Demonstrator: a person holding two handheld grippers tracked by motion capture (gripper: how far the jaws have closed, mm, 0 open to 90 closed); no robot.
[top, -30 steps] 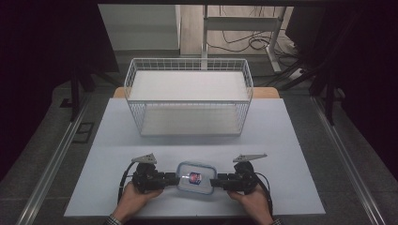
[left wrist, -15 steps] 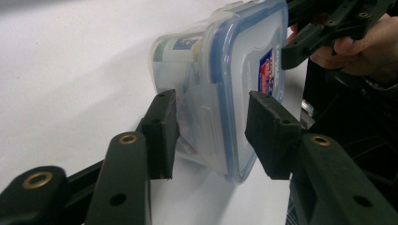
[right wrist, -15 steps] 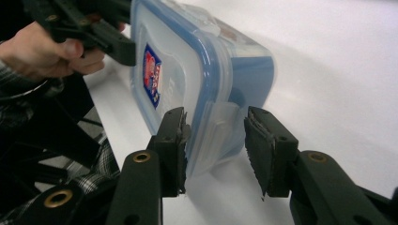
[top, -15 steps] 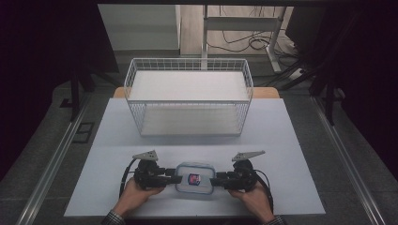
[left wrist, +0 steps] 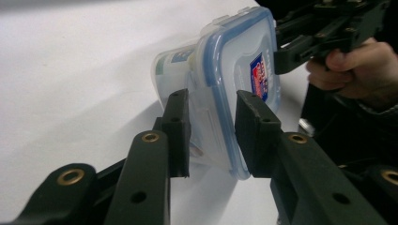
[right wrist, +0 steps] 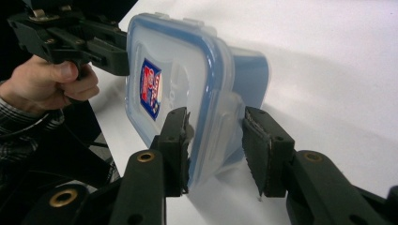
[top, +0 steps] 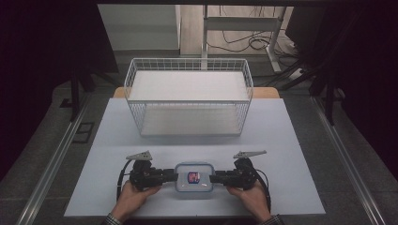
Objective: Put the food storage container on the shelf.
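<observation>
Translucent plastic, blue-rimmed: a small snap-lid food container (top: 194,178) sits on the white table (top: 291,140), on the near side of the wire basket (top: 187,101) and well apart from it. I have a gripper at each short end of the container.

Left gripper (top: 169,176): in the left gripper view its fingers (left wrist: 177,126) stand narrow, one on either side of the lid's edge and side flap (left wrist: 209,136). A sliver of gap shows at the lid-side pad, so I judge contact light or not yet made.

Right gripper (top: 217,178): in the right gripper view its fingers (right wrist: 174,140) also bracket the lid rim and flap (right wrist: 220,126). The lid-side pad looks to be touching; the outer pad stands clearly off. Not clamped yet, by my reading.

Step in hand, as I judge it: a two-sided grasp of the container, closing not yet finished. The next move calls for even closing on both ends, then a level lift, probably toward the basket.

Materials:
- Lid: smooth, glossy, rounded corners, hinged flaps, with a small red-and-blue sticker (top: 193,177) at its centre. Likely slippery under the pads.
- Body: cloudy, thin-walled; something with a label shows faintly inside, and I cannot tell what.
- Basket: white wire grid, open top, rectangular.
- Table: matte white, plain.

Risk: pads catching only a flap could pop it open.
</observation>
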